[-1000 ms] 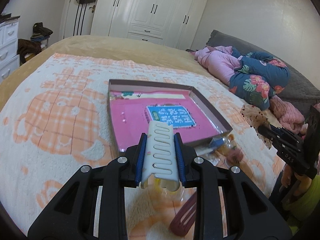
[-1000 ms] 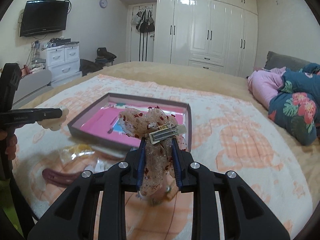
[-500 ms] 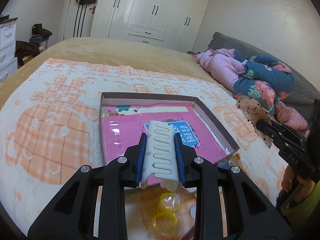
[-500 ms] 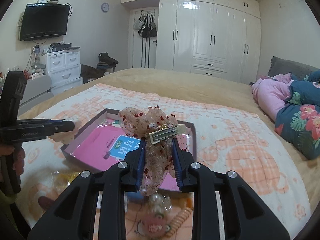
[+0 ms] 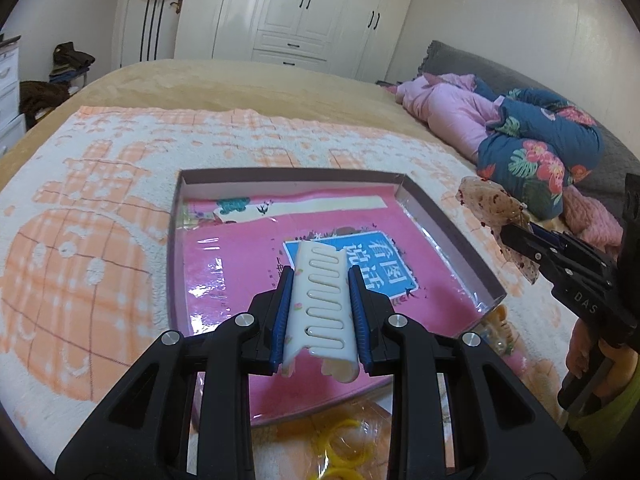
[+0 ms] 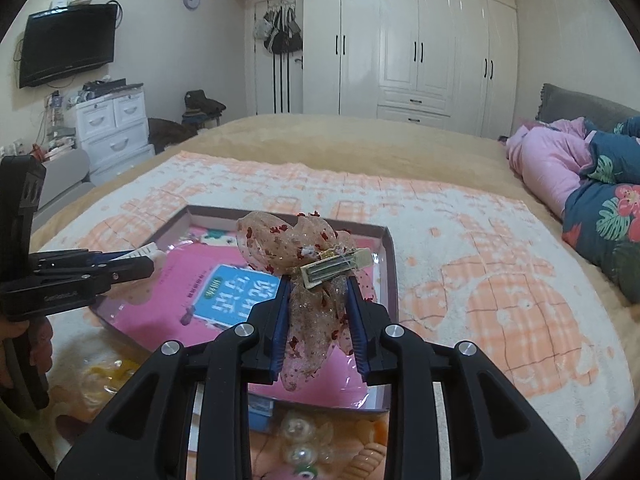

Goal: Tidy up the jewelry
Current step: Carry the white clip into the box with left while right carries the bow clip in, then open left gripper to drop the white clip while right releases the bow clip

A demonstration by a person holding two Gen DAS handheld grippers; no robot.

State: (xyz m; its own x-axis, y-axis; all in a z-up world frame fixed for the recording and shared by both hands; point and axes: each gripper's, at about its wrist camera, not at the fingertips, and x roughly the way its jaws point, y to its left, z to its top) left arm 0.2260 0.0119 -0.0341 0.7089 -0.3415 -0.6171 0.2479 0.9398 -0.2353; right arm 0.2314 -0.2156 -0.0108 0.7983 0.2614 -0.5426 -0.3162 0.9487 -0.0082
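Left gripper (image 5: 321, 276): its two blue pads squeeze a white hair clip (image 5: 320, 308) from both sides. The clip has long slots in it and sticks out past the fingers.
Right gripper (image 6: 319, 286): its jaws have just been opening a little, but the pads press on a see-through bow with red spots (image 6: 310, 276). The bow has a small gold metal clip (image 6: 336, 267) on top, lying across the fingers.
Where the clip is: in the air over the near part of the box (image 5: 448, 236), above the pink book (image 5: 240, 264) inside it.
Where the bow is: in the air over the near right part of the box, above the same book.
Box: flat and open, with low walls. It sits in the middle of the peach and white blanket (image 5: 80, 240) on the bed (image 6: 360, 136).
Near edge of the blanket: small things lie just outside the box. There are yellow rings (image 5: 344, 456) in a clear bag and clear round beads (image 6: 302, 440). The rest is too blurry, maybe more hair ties.
Right side of the bed: a pile of pink and flowery blue clothes (image 5: 520, 136).
Far wall: a white wardrobe (image 6: 416, 40).
Person: a hand (image 6: 36, 344) holds the left gripper's handle.
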